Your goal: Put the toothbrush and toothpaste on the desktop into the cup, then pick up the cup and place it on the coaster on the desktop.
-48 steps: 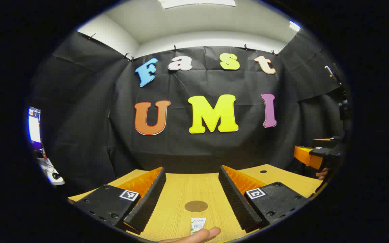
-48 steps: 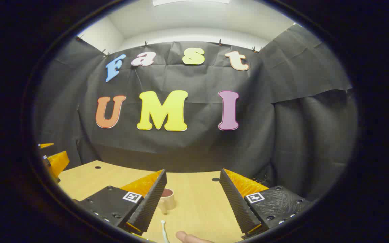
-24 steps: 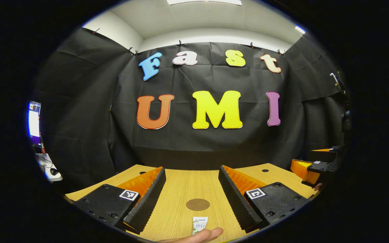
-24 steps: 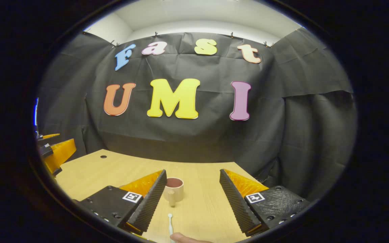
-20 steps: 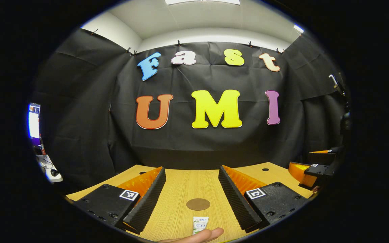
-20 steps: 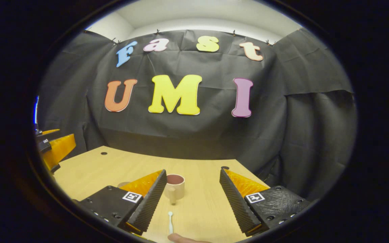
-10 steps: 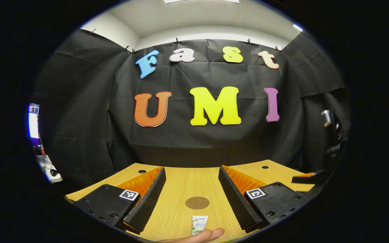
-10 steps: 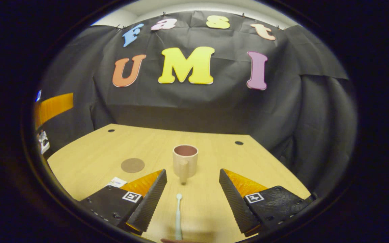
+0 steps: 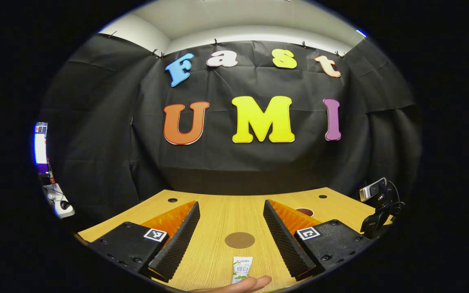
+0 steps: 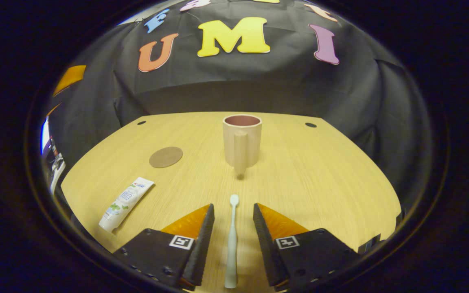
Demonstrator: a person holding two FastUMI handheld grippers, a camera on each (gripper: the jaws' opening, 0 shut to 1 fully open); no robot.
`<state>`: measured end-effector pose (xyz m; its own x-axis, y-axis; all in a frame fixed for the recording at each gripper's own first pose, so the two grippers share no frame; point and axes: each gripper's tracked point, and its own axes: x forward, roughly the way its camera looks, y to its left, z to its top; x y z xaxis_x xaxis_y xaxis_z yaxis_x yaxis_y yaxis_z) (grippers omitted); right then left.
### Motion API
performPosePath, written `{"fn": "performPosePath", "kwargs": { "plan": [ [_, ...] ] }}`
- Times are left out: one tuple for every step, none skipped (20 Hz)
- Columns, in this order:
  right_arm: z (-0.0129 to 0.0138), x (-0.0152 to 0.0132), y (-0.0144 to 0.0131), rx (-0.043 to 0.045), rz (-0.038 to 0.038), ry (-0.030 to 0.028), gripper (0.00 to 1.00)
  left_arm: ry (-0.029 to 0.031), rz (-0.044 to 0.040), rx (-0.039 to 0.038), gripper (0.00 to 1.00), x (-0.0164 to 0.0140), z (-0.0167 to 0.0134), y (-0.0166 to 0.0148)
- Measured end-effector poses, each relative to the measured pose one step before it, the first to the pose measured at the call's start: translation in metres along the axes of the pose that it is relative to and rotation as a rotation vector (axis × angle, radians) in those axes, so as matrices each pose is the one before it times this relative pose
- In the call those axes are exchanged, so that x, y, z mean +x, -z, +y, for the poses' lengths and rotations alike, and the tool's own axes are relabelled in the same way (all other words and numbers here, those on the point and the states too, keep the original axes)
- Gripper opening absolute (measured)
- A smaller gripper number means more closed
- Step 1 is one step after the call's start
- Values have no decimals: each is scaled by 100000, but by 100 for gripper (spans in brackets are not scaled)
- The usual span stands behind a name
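Between the parted fingers of the right gripper [image 10: 233, 221], the toothbrush [image 10: 231, 244], ungripped; left gripper [image 9: 231, 219] wide open.

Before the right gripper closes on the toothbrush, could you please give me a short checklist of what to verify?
1. Toothbrush lies between the right gripper fingers: ok.
2. Fingers apart, not yet pressing the handle: ok.
3. Cup upright, mouth unobstructed: ok.
4. Toothpaste lies well aside of the gripper: ok.
5. Coaster bare: ok.
6. Gripper low enough to grip the handle: cannot tell.
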<state>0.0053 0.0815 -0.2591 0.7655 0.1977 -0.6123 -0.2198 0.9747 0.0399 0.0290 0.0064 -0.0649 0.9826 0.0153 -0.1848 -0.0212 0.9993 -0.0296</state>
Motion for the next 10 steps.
{"fn": "performPosePath", "kwargs": {
  "plan": [
    [147, 297, 290, -211, 858, -700, 53, -54, 690, -23, 100, -84, 38, 173],
    [-509, 281, 423, -1742, 995, 1983, 48, -214, 251, 317, 100, 27, 54, 28],
    [-301, 192, 194, -902, 822, 1533, 40, -467, 71, 286, 100, 29, 238, 82],
    [183, 163, 410, 508, 1369, -976, 30, -44, 409, 409, 100, 16, 39, 168],
    [218, 136, 274, 1583, 1545, -1280, 30, 233, 369, 306, 100, 38, 1, 169],
    [-46, 252, 361, 1413, 1191, -936, 30, 307, 626, 440, 100, -100, 35, 454],
    [120, 136, 255, 734, 1110, -1020, 30, 100, 1317, 652, 100, 19, 77, 516],
    [249, 211, 163, 515, -74, -1846, 30, -38, 1254, 647, 100, 4, 167, 577],
    [-62, -95, -128, 1266, 431, -64, 30, -203, 1380, 458, 99, 91, 190, 469],
    [-9, 82, 147, 475, 477, -179, 14, -85, 1621, 72, 100, 68, 126, 490]
  ]
}}
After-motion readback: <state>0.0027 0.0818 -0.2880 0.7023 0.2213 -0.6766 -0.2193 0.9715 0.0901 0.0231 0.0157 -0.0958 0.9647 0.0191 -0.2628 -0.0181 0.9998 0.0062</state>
